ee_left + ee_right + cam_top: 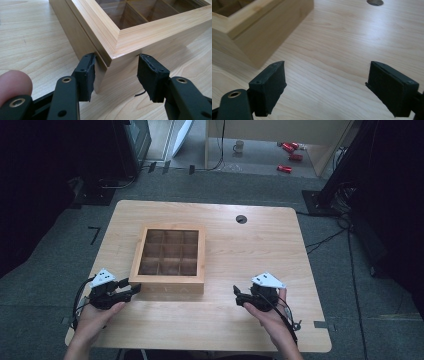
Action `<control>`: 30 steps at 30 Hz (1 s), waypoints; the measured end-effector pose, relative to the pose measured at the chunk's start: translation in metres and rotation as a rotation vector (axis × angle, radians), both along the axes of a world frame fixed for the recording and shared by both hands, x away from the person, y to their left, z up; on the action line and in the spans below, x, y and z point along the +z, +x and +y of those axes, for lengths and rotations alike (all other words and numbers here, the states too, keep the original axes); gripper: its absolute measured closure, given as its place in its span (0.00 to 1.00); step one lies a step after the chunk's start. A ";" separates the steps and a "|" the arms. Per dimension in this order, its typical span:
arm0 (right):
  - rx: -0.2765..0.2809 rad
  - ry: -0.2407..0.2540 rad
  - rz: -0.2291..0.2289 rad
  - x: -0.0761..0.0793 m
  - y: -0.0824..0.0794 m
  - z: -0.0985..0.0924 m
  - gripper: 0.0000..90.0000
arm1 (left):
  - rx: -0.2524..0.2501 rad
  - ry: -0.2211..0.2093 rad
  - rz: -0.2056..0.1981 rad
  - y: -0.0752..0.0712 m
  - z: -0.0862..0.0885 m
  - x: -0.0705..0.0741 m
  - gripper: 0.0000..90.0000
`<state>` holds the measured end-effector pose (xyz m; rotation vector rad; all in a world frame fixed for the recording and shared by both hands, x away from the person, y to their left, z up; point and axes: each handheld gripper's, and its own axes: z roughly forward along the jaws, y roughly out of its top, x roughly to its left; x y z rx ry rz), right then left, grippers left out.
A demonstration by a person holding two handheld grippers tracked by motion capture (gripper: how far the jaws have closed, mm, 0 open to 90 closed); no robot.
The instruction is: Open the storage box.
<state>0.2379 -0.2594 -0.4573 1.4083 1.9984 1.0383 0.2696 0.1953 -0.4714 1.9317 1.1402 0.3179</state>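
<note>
Left gripper [116, 75] is clamped on the near left corner of the wooden box [169, 254], one pad on each of the two sides that meet there, just under the seam of its framed lid. That box, a shallow case with a windowed top over nine square compartments, sits near the middle of the table [235, 320], slightly left. Right gripper [325, 86] hangs over bare tabletop beside the box's near right corner, jaws spread wide with nothing between them. My reading is that the box is being steadied at one corner so that the lid can be lifted, or the whole case shifted. If so, the free gripper would need to come in to the lid's front edge and pinch it above the seam while the left keeps the base from sliding. Pale, smooth wood-grain laminate covers the tabletop, with a round cable hole [241, 219] toward the far side. Grey carpet lies around it, with cables, dark equipment stands, and red cans [289, 151] beside a mug [239, 146] on the floor beyond.
</note>
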 end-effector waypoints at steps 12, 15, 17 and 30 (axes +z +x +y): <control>0.083 0.011 -0.015 0.007 0.013 0.056 0.18 | 0.026 -0.068 -0.004 -0.002 0.002 -0.006 0.54; 0.100 0.020 -0.017 0.007 0.014 0.064 0.18 | 0.031 -0.045 -0.020 -0.003 -0.001 -0.004 0.55; 0.122 0.029 -0.011 0.006 0.015 0.074 0.18 | 0.033 -0.030 -0.026 -0.004 -0.002 -0.003 0.55; 0.163 0.029 0.005 -0.002 0.022 0.103 0.18 | 0.041 -0.043 -0.066 -0.007 -0.003 0.010 0.57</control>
